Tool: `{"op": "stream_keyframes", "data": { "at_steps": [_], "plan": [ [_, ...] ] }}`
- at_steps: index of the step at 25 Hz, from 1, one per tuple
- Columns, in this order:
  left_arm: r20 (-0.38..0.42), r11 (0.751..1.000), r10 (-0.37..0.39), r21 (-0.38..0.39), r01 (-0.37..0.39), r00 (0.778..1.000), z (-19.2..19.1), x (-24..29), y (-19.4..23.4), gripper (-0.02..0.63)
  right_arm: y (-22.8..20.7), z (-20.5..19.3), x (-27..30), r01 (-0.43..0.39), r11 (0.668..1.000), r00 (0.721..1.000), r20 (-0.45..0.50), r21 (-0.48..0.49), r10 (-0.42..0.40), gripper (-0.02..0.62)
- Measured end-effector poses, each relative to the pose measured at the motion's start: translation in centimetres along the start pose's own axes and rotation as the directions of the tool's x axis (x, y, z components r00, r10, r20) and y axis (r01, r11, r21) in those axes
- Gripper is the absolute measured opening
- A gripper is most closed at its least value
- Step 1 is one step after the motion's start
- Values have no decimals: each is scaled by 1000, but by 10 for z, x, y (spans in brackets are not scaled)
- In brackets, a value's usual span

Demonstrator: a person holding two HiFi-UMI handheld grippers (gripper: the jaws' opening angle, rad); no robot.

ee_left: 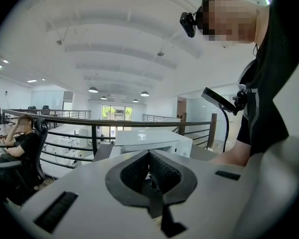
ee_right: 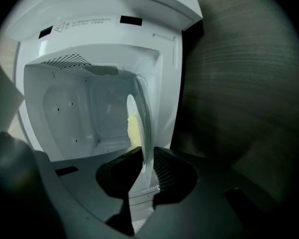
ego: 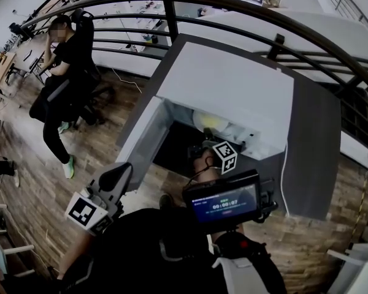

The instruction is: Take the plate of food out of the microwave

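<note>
Just inside microwave [ee_right: 99, 49], plate [ee_right: 143, 108] rim pinched between right tongs [ee_right: 145, 156], left tongs [ee_left: 149, 156] closed, empty

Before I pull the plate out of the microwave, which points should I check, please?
1. The white microwave has its door open: ok.
2. The right gripper is closed on the rim of the pale round plate: ok.
3. The yellow food lies on the plate: ok.
4. The plate is level: cannot tell.
5. The left gripper is shut, empty and away from the opening: ok.
</note>
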State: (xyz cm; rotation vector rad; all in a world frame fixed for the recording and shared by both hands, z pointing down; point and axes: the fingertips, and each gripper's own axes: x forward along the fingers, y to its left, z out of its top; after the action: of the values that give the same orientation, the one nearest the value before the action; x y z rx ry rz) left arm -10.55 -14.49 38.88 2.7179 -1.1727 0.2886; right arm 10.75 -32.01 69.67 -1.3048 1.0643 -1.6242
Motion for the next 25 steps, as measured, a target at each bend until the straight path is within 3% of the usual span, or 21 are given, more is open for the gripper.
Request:
{"op": "stream_keyframes", "data": {
  "at_steps": [3,18,25],
  "plan": [
    [0,1000,-5,2,5,1000,1,0,-1,3,10,-2,-5,-39,999,999,-8,-34,39,15],
    [11,998,-63,10,63,998,1,3,-11,3,4,-1,-29,-107,994,993,-54,-21,106,14],
    [27,996,-94,-7,94,995,0,4,-22,3,17,-20,-54,-153,988,980,-133,-19,149,14]
  ]
}}
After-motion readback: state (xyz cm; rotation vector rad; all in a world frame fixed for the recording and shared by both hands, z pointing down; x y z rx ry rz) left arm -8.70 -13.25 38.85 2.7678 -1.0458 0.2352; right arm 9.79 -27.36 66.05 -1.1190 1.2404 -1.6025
